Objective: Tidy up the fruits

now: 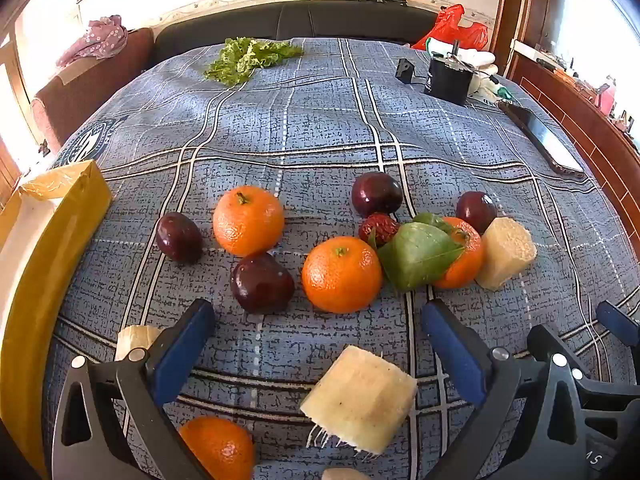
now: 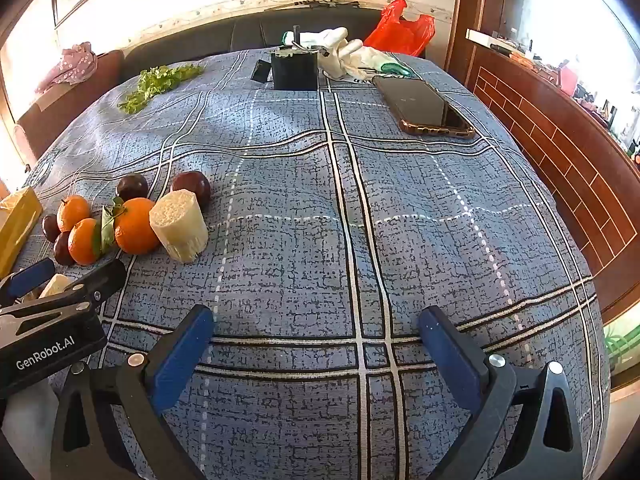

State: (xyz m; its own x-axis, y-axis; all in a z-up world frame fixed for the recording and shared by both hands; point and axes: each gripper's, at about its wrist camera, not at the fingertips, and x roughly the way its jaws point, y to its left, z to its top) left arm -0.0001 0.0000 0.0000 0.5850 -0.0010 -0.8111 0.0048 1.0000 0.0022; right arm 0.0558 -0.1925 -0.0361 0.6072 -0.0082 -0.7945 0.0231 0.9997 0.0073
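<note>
Fruits lie on a blue checked cloth [image 1: 320, 128]. In the left wrist view I see tangerines [image 1: 248, 220] [image 1: 341, 280], one with green leaves [image 1: 460, 256], dark plums [image 1: 261, 282] [image 1: 178, 237] [image 1: 376, 193], a red jujube [image 1: 378, 227] and pale sugarcane chunks [image 1: 506, 252] [image 1: 360, 398]. My left gripper [image 1: 318, 316] is open just before a plum and a tangerine, with one cane chunk between its fingers, untouched. My right gripper [image 2: 316, 322] is open and empty over bare cloth, right of the fruit cluster [image 2: 132, 224]. The left gripper's body [image 2: 52, 320] shows at left there.
A yellow box [image 1: 48, 260] stands at the left edge. Lettuce [image 1: 244, 58], a black container [image 1: 448, 80], white gloves [image 2: 348, 54], a red bag [image 2: 400, 30] lie at the far end. A phone [image 2: 426, 108] lies at the right. A wooden panel [image 2: 560, 152] runs along the right.
</note>
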